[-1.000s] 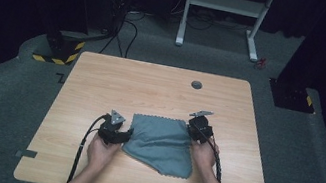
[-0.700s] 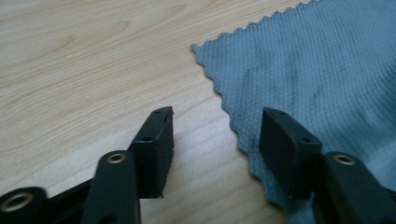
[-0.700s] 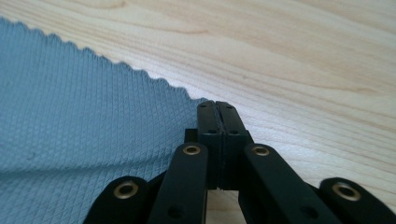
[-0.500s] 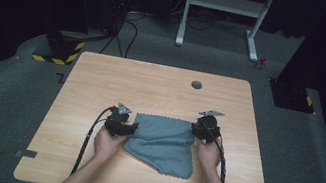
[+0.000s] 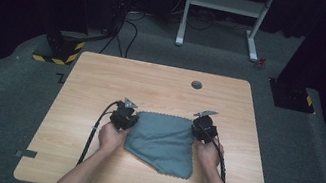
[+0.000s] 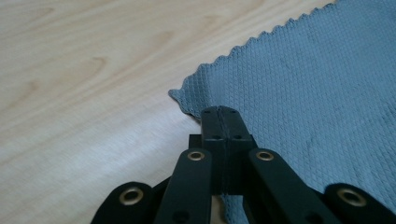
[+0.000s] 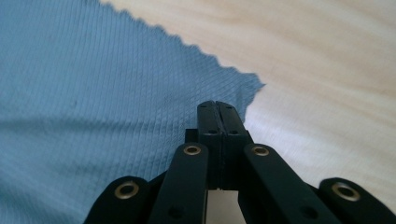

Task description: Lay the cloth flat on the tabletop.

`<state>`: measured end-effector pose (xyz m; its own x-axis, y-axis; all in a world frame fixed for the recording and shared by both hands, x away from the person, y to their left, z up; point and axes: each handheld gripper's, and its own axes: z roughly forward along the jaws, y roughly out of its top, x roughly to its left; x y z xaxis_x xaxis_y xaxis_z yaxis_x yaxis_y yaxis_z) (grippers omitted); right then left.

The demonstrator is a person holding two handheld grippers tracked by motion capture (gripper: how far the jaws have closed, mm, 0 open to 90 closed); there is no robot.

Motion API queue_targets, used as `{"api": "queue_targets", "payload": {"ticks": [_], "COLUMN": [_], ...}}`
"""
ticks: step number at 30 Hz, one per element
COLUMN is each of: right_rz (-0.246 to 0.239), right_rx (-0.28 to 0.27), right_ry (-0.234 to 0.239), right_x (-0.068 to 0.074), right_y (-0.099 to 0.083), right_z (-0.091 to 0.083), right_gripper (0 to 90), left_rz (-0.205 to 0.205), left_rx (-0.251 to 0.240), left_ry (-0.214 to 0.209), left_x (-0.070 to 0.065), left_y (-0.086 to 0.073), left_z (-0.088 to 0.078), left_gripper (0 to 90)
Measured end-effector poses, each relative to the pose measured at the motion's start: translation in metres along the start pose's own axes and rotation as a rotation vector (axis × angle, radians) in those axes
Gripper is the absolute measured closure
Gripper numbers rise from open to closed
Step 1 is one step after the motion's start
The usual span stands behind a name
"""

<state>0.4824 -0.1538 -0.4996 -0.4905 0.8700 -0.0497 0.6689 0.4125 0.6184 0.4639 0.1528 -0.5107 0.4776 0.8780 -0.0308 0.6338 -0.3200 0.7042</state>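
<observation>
1. The left gripper (image 5: 127, 114) had its jaws pressed flat together, having just been closing, and they pinched the far left corner of the grey-blue cloth (image 5: 162, 142). In the left gripper view the black tips (image 6: 219, 114) met right at that corner, with the zigzag hem running off to either side.
2. The right gripper (image 5: 203, 125) was likewise clamped together on the far right corner of the cloth; in the right gripper view the closed tips (image 7: 217, 111) sat just inside the pointed corner (image 7: 252, 88). How much fabric lay between the pads was hard to judge there, since the jaws hid the bite itself.
3. The left hand (image 5: 112, 136) and the right hand (image 5: 208, 153) each wrapped the rear of a gripper, forearms coming in from the near edge and angling inward, both tools pointing away from the person and low over the wood.
4. The cloth lay spread on the near middle of the table (image 5: 103, 76), between the two grippers, its near edge skewed toward a corner on the person's right.
5. A black cable (image 5: 92, 135) curved from the left gripper back toward the table's near edge.
6. A small round grommet (image 5: 196, 84) sat in the tabletop near the far edge, well apart from the cloth.
</observation>
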Motion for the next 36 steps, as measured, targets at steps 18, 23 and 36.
{"api": "queue_targets", "payload": {"ticks": [18,23,36], "right_rz": [0.085,-0.010,-0.064], "right_rx": [-0.064,-0.099,-0.161], "right_ry": [0.039,0.106,0.105], "right_x": [-0.008,0.019,0.046], "right_y": [-0.001,-0.041,-0.087], "right_z": [-0.007,-0.034,-0.043], "right_gripper": [75.8,73.2,62.7], "left_rz": [0.022,0.075,0.083], "left_rx": [-0.023,-0.056,0.001], "left_ry": [0.018,-0.086,-0.071], "left_x": [-0.008,-0.033,-0.059], "left_y": [0.000,-0.031,-0.060], "left_z": [-0.022,-0.064,-0.050], "left_gripper": [55.5,54.4,84.4]}}
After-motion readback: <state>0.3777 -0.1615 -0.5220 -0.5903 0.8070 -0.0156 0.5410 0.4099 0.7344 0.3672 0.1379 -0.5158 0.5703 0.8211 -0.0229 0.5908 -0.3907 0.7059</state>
